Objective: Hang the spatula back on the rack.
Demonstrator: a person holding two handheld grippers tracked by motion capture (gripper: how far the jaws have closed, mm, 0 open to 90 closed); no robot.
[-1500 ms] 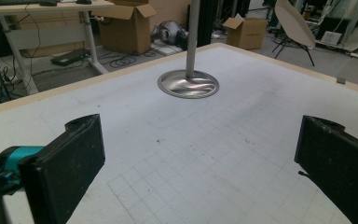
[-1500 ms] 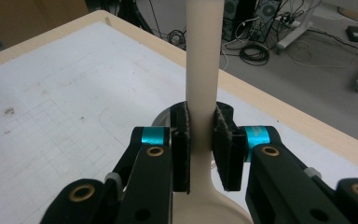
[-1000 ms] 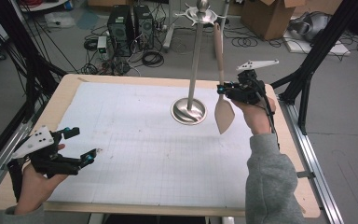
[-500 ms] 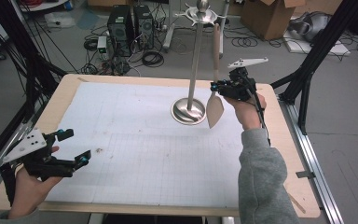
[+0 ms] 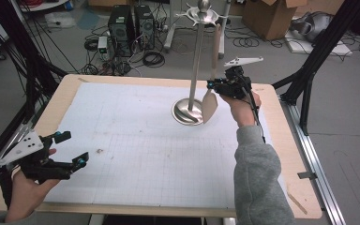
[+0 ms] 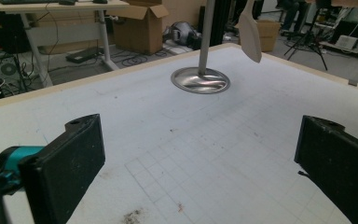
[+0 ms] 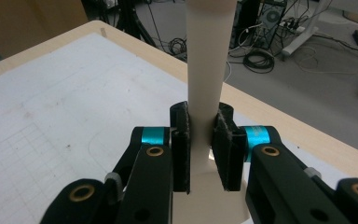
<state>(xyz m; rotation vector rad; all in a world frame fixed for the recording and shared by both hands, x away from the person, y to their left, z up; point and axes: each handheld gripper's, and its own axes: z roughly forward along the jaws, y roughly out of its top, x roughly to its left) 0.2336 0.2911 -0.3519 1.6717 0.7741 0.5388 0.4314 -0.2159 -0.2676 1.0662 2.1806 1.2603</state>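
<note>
- Left gripper (image 5: 70, 152): black body, teal collars at the jaw bases, grey three-cornered plate with small holes on top.
- Right gripper (image 7: 204, 149): black links, brass-coloured pivots, teal bands.
- Grey sleeve (image 5: 258, 178) on the right arm.

Robotics lab, computer towers (image 5: 132, 22), tangled floor cables (image 5: 152, 58), cardboard boxes (image 5: 267, 16)

stand (image 5: 188, 111) on table (image 5: 122, 84) – spatula (image 5: 209, 104) just right – right gripper (image 5: 214, 86) behind it

The left tongs (image 5: 70, 152) sit low with jaws spread wide, while the right tongs (image 5: 214, 86), arm outstretched, are clamped tight.
</note>
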